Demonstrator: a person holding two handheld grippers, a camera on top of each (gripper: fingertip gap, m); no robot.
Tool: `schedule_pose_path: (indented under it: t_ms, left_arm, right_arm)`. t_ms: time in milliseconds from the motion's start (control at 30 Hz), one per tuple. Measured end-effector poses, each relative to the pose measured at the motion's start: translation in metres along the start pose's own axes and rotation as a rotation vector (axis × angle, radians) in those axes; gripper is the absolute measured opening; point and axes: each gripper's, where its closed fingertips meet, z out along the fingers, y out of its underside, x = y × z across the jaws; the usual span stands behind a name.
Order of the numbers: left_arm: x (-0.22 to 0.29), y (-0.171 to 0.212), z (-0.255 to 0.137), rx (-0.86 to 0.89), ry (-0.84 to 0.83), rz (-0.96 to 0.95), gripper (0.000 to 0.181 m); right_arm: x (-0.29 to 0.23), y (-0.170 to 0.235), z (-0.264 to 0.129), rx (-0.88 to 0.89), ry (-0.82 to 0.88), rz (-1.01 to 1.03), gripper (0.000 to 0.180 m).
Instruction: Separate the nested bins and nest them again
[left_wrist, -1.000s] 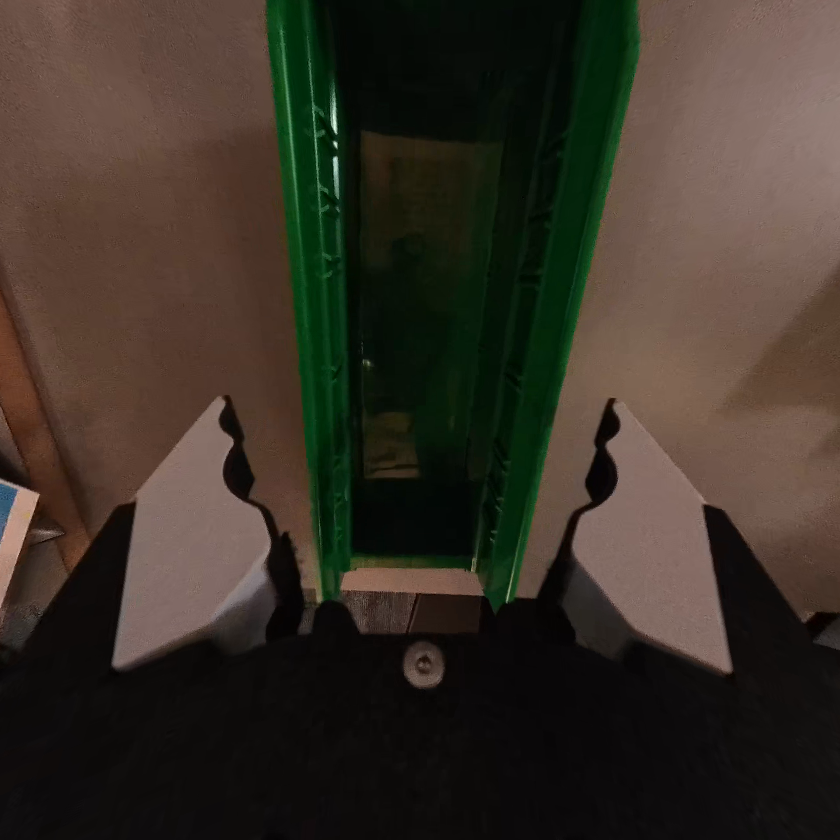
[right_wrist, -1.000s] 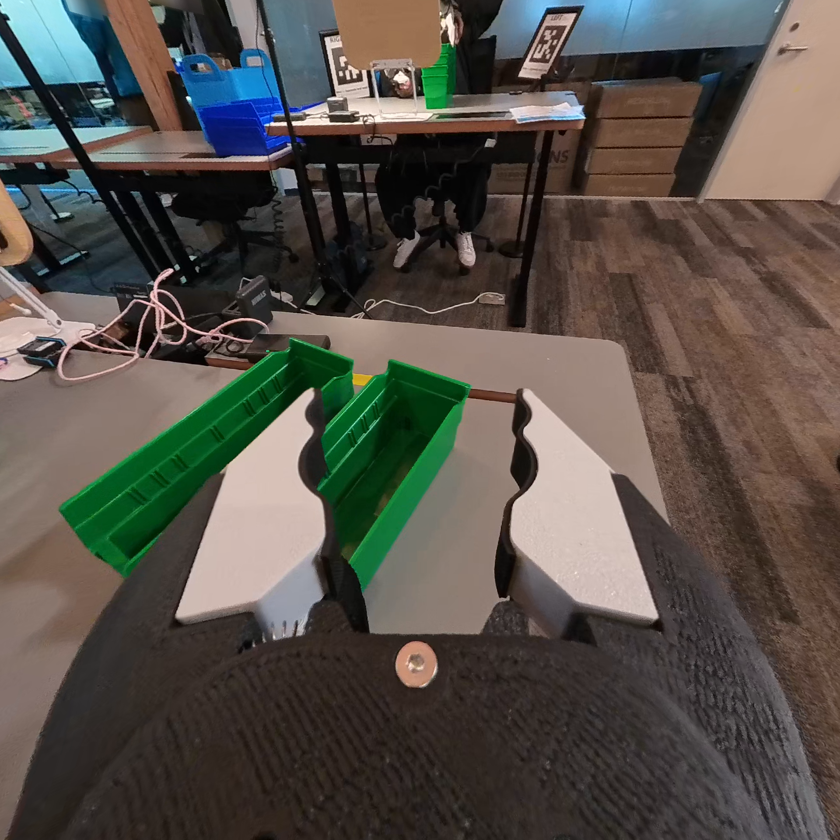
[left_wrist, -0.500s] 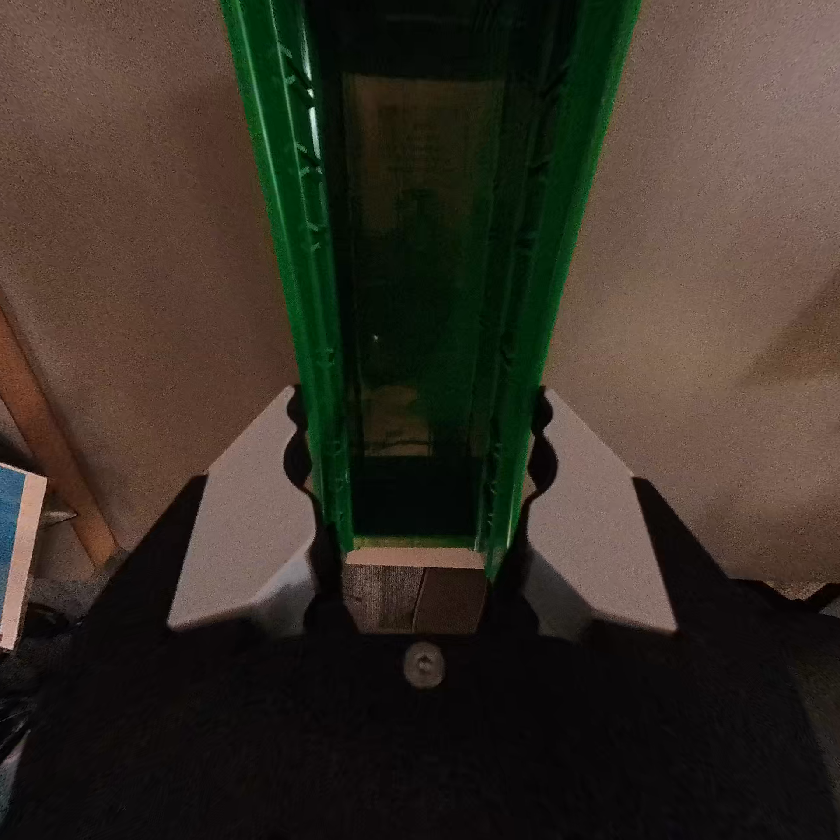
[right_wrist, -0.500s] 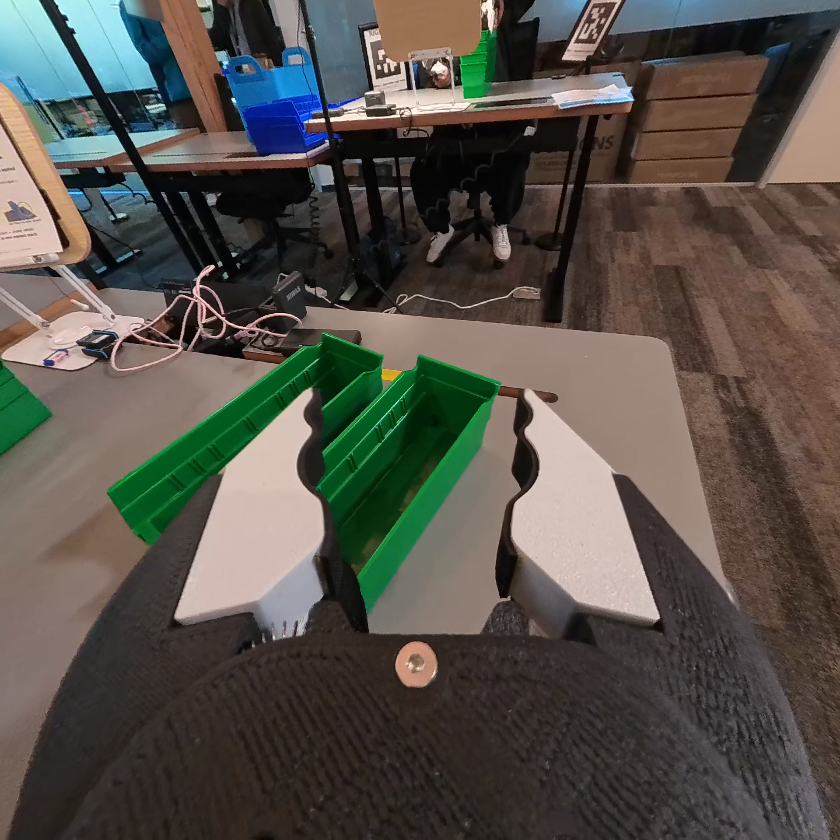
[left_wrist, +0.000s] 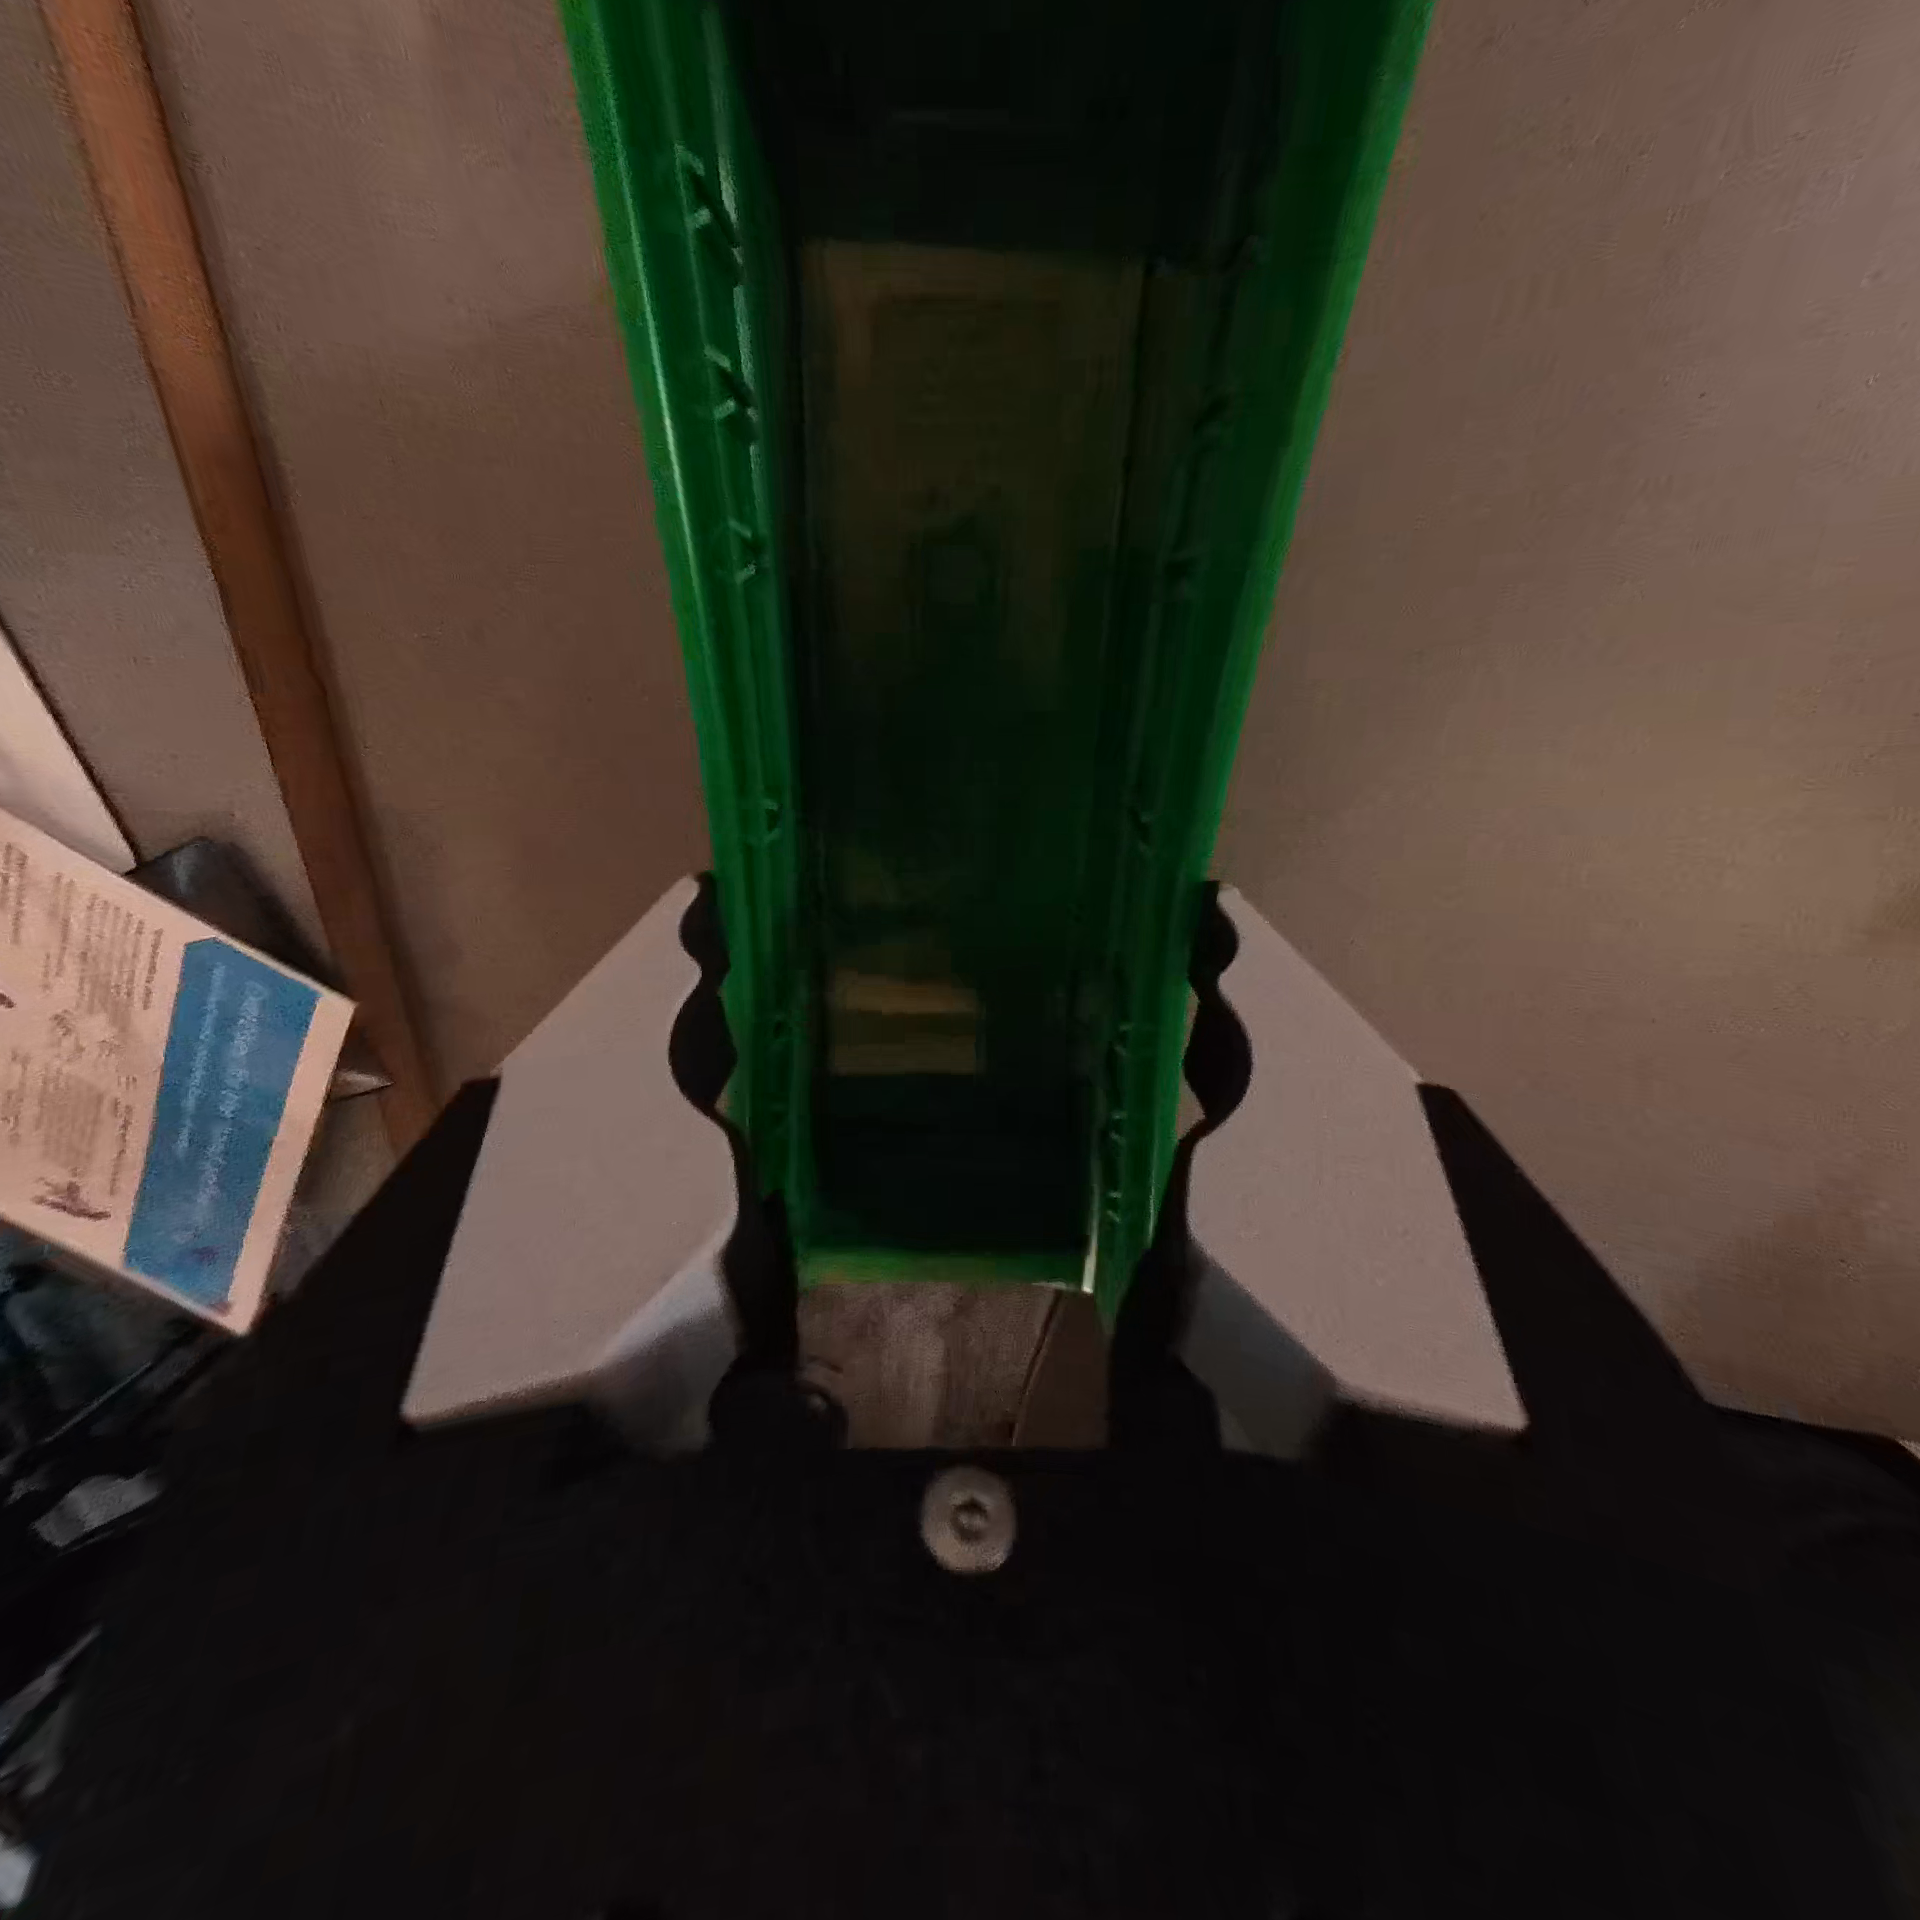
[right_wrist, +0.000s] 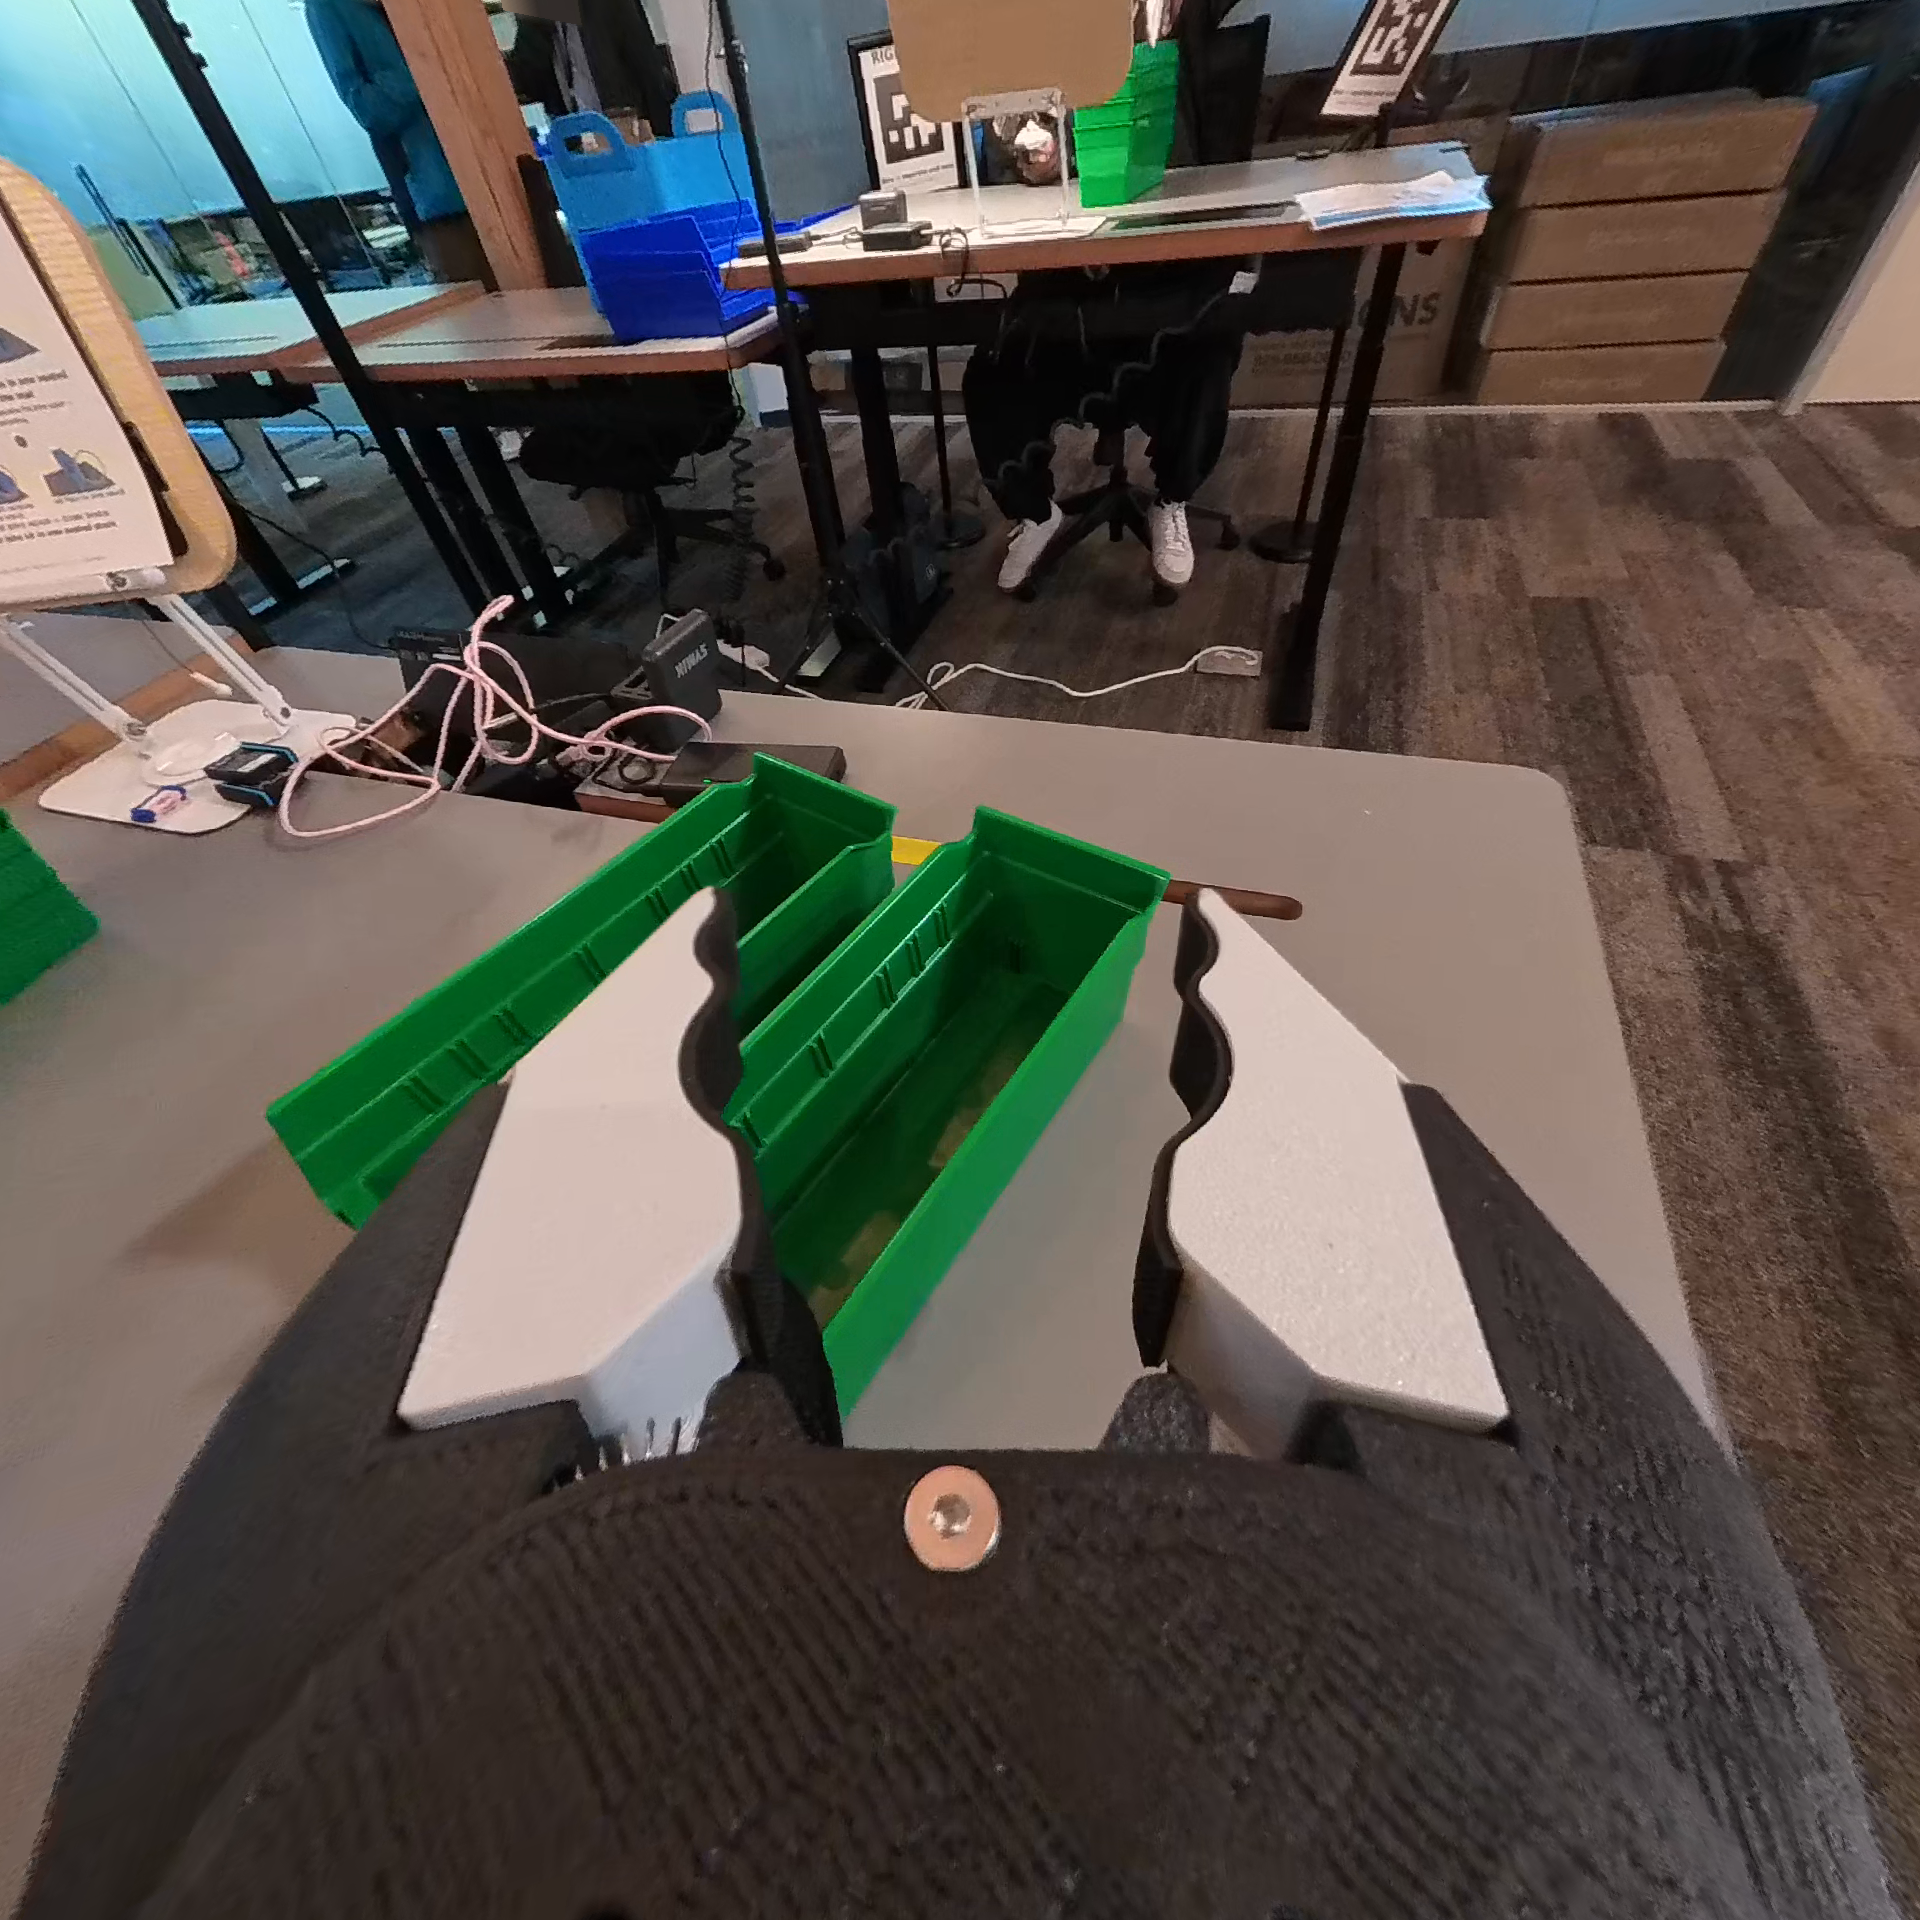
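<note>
In the left wrist view a long green bin (left_wrist: 665, 520) runs straight away from me over the grey tabletop (left_wrist: 1558, 623). My left gripper (left_wrist: 954, 894) is shut on it, with a finger pressed against each long side wall at the bin's near end. In the right wrist view two green bins lie side by side on the grey table (right_wrist: 1351, 935), the left bin (right_wrist: 499, 1039) and the right bin (right_wrist: 1039, 1091). My right gripper (right_wrist: 956, 904) is open and empty, held above the near end of the right bin. The left gripper does not show in the right wrist view.
A printed sheet with a blue patch (left_wrist: 156, 1091) and a wooden strip (left_wrist: 208, 468) lie left of the held bin. At the table's far left are pink cables (right_wrist: 468, 727), a white stand base (right_wrist: 187, 769) and more green bins (right_wrist: 31, 935). The table's right edge (right_wrist: 1621, 1039) drops to the floor.
My left gripper closed from wide open onto the green bin's side walls. The right gripper stayed open while its view shifted left and pulled back a little from the two bins.
</note>
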Motion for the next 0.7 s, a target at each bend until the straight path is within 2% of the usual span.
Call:
schedule_pose_path:
  t_ms: [233, 400, 567, 700]
  left_arm:
    - [0.002, -0.01, -0.035, 0.119, 0.164, -0.089, 0.091]
    - [0.015, -0.029, -0.088, 0.24, 0.193, -0.054, 0.092]
    - [0.084, -0.063, -0.131, 0.338, 0.328, 0.056, 0.092]
    - [0.165, -0.09, -0.123, 0.36, 0.419, 0.176, 0.093]
  right_arm:
    - [-0.002, 0.002, 0.004, -0.013, -0.006, -0.005, 0.085]
    - [-0.002, 0.003, 0.004, -0.015, -0.003, -0.005, 0.085]
    - [-0.001, 0.002, 0.003, -0.011, -0.001, -0.002, 0.085]
    - [-0.001, 0.001, 0.002, -0.007, -0.003, -0.003, 0.085]
